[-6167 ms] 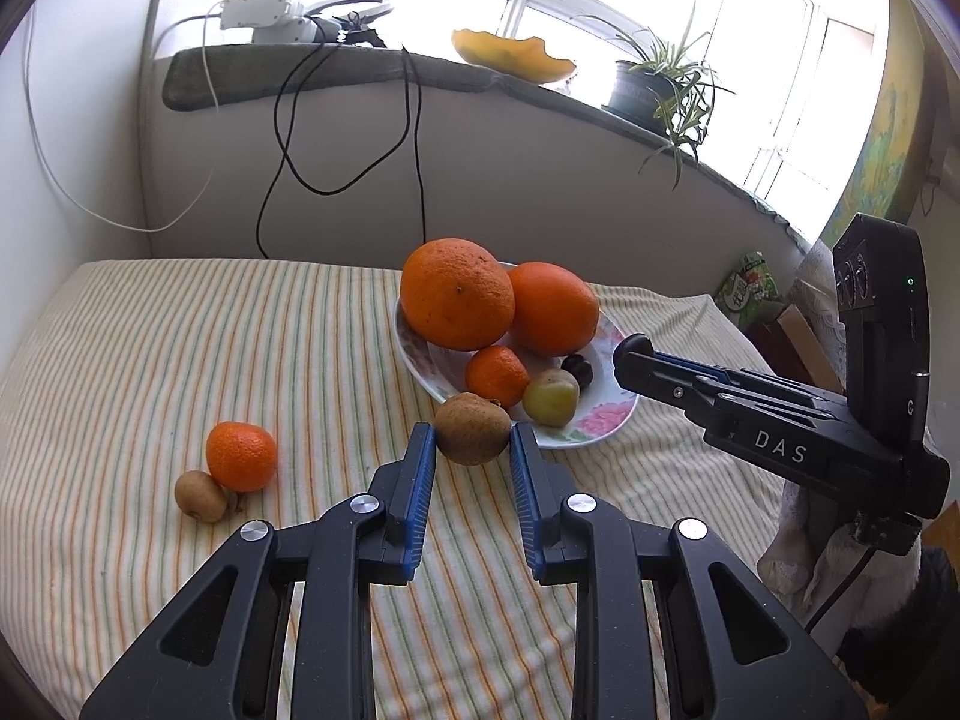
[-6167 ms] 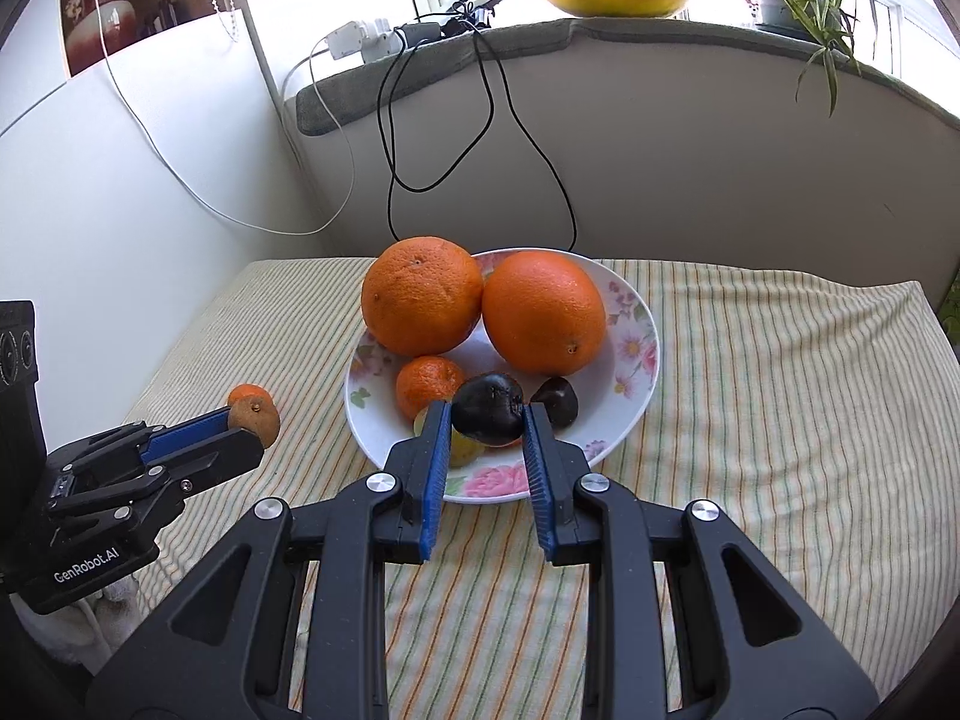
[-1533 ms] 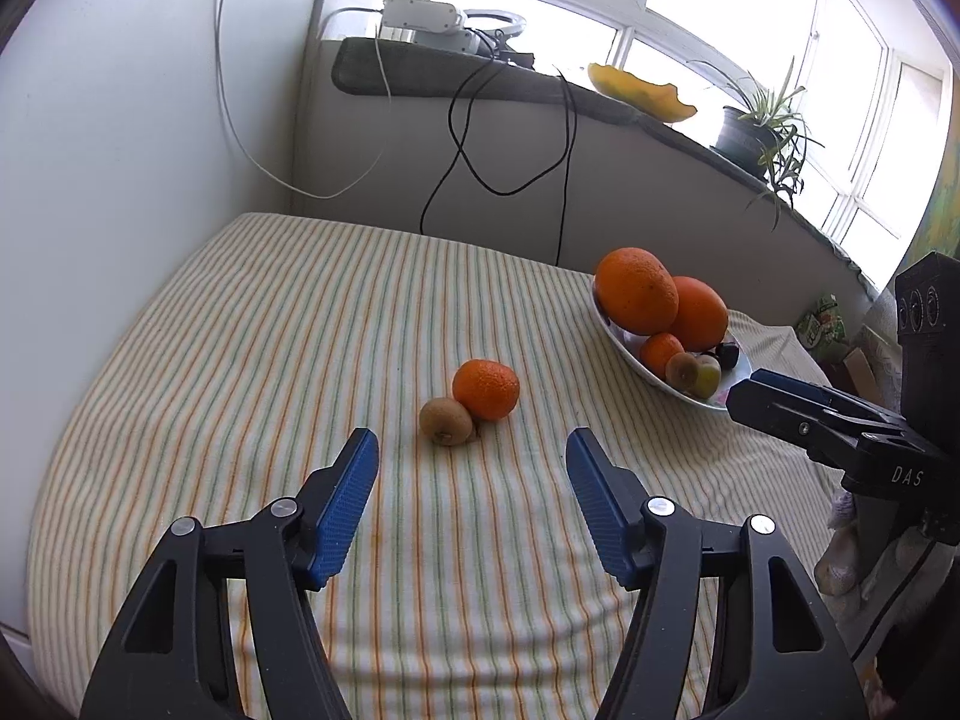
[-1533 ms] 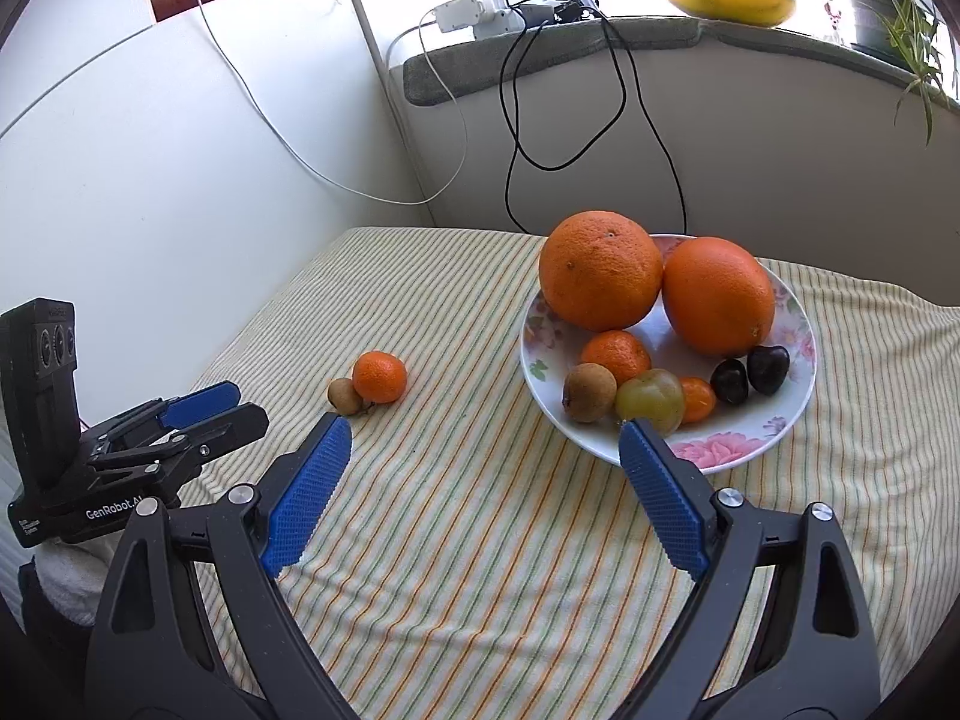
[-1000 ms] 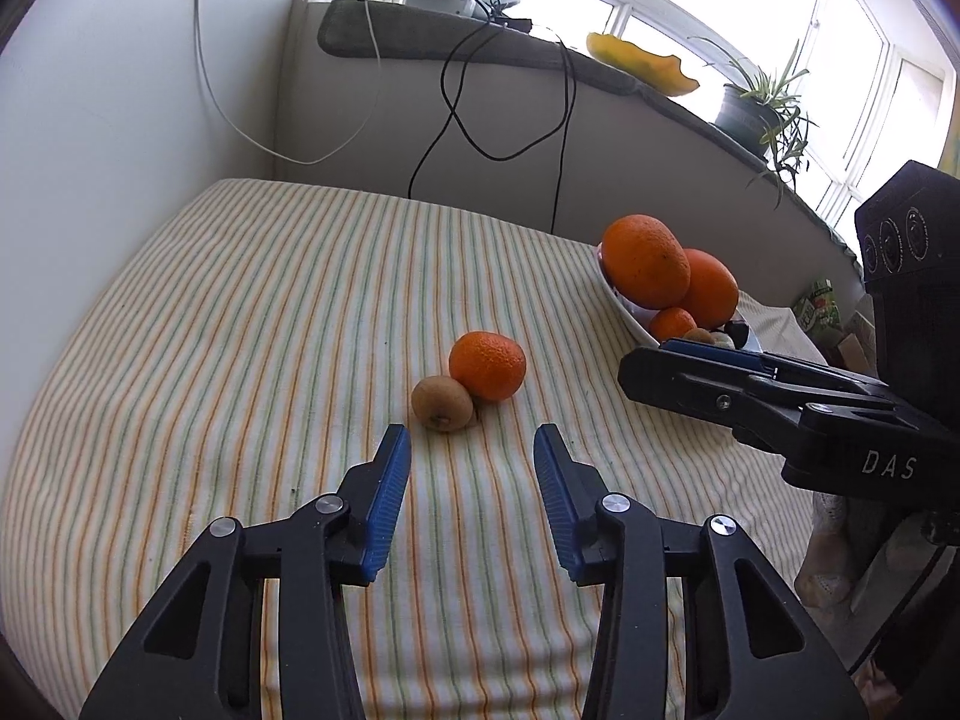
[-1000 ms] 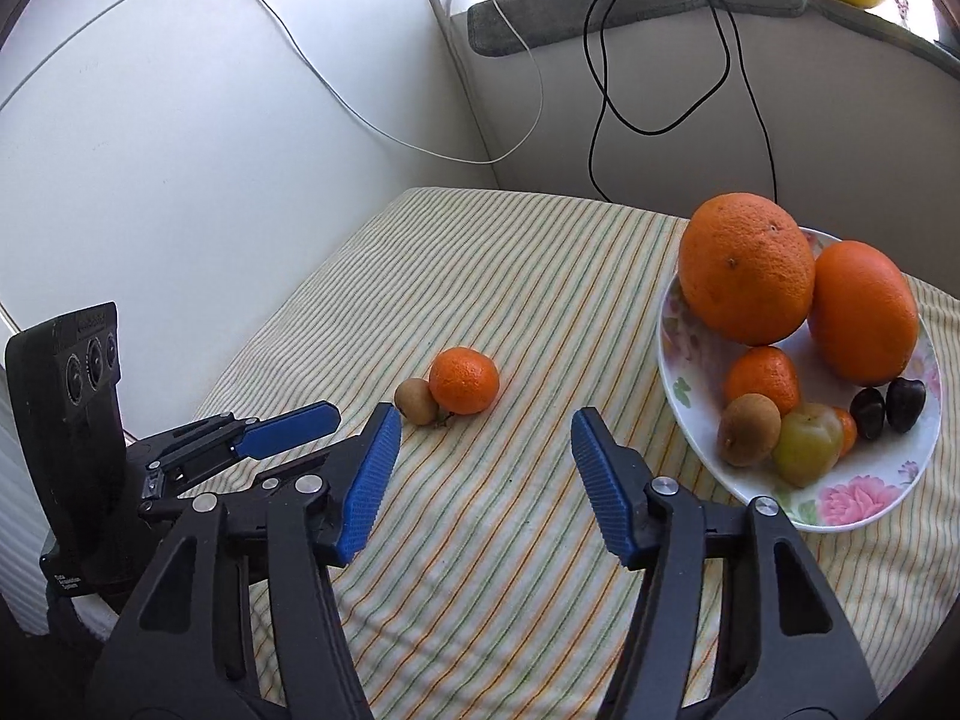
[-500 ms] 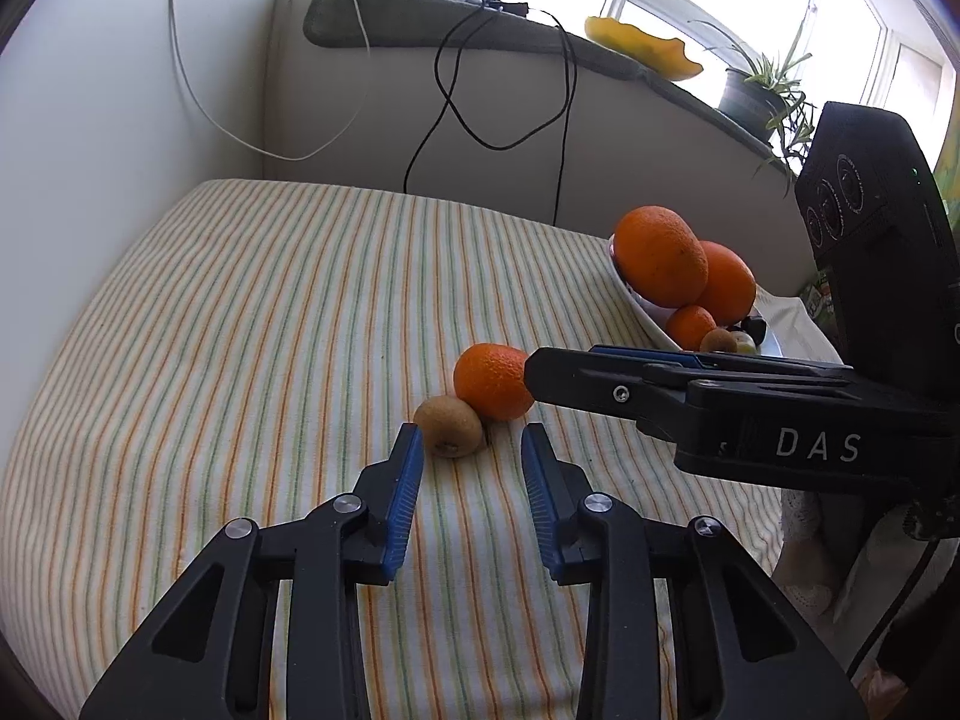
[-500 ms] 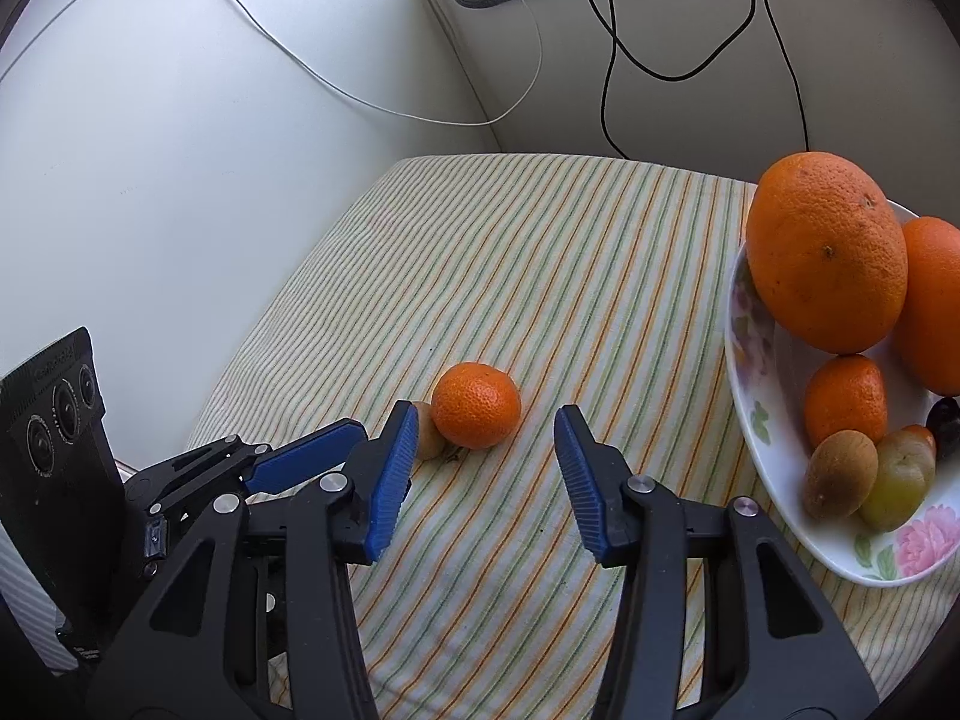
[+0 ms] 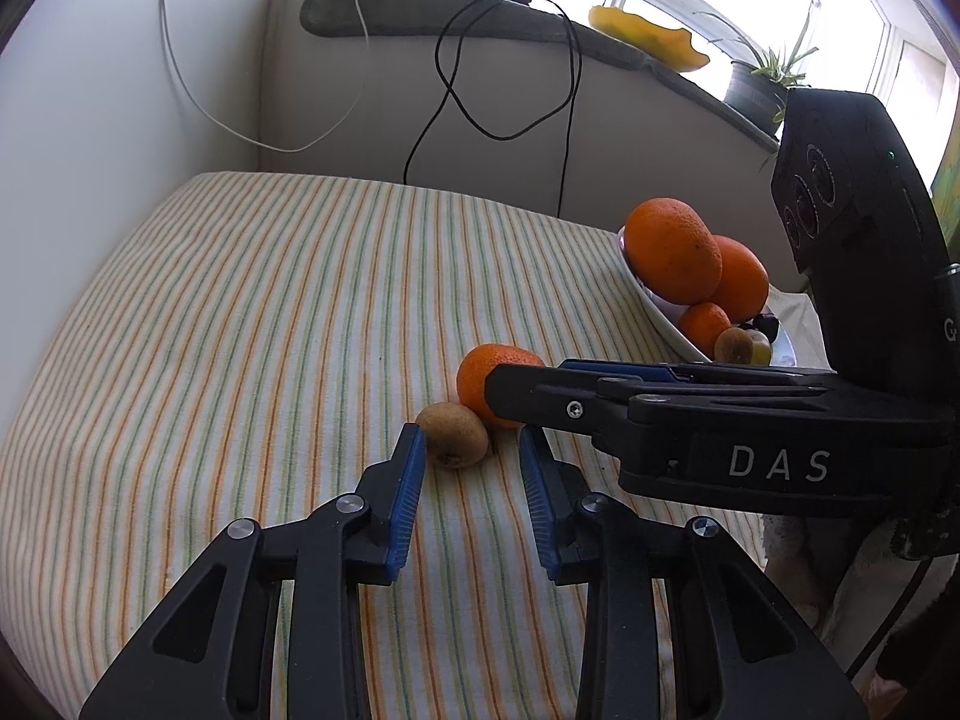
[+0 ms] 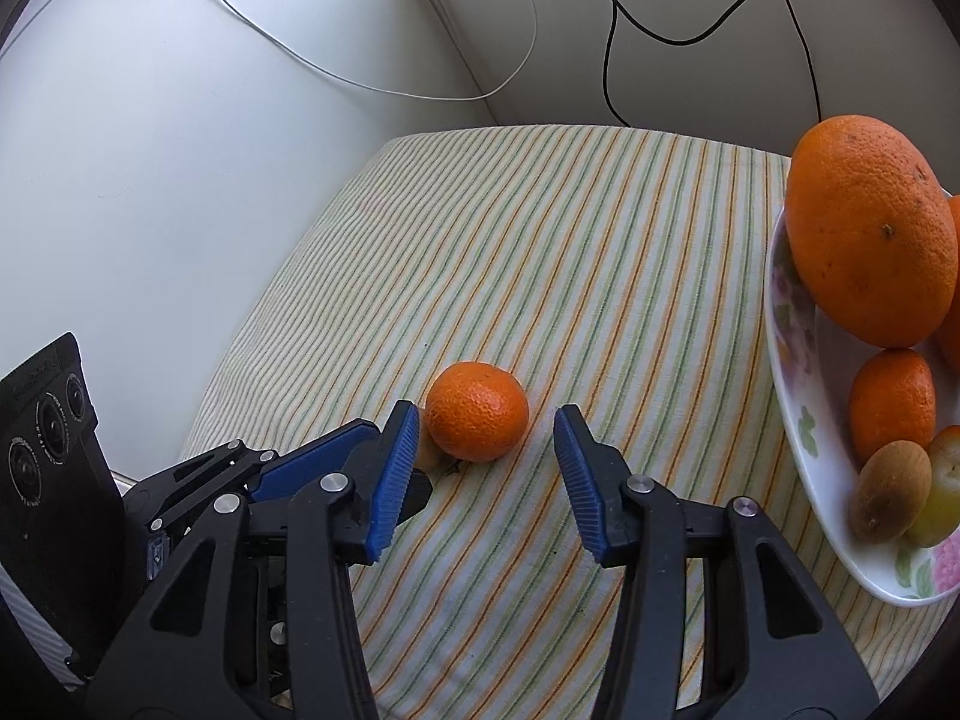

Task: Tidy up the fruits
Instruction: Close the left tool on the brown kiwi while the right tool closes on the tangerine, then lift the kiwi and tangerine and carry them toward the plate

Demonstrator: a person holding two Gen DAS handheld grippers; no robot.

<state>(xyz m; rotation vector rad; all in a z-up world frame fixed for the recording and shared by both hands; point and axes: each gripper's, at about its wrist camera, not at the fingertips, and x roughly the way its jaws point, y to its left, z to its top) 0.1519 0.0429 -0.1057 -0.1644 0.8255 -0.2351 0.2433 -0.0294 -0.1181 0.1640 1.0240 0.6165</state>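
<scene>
Striped cloth (image 9: 240, 312) under loose fruit, kiwi (image 9: 453, 435) touching tangerine (image 10: 477, 411), left gripper (image 9: 471, 450) parted around the kiwi, right gripper (image 10: 483, 429) spread wide about the tangerine, neither gripping, floral plate (image 10: 798, 396) of oranges and small fruit to the right.

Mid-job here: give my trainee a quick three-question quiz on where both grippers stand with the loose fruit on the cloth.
1. True or false: the left gripper is shut on the kiwi.
2. Which loose fruit does the right gripper face: A kiwi, B tangerine, C plum?
3. Fill in: the kiwi and tangerine lie on the striped ____, outside the plate.

Key
1. False: its jaws are open, with the kiwi at the tips.
2. B
3. cloth
</scene>
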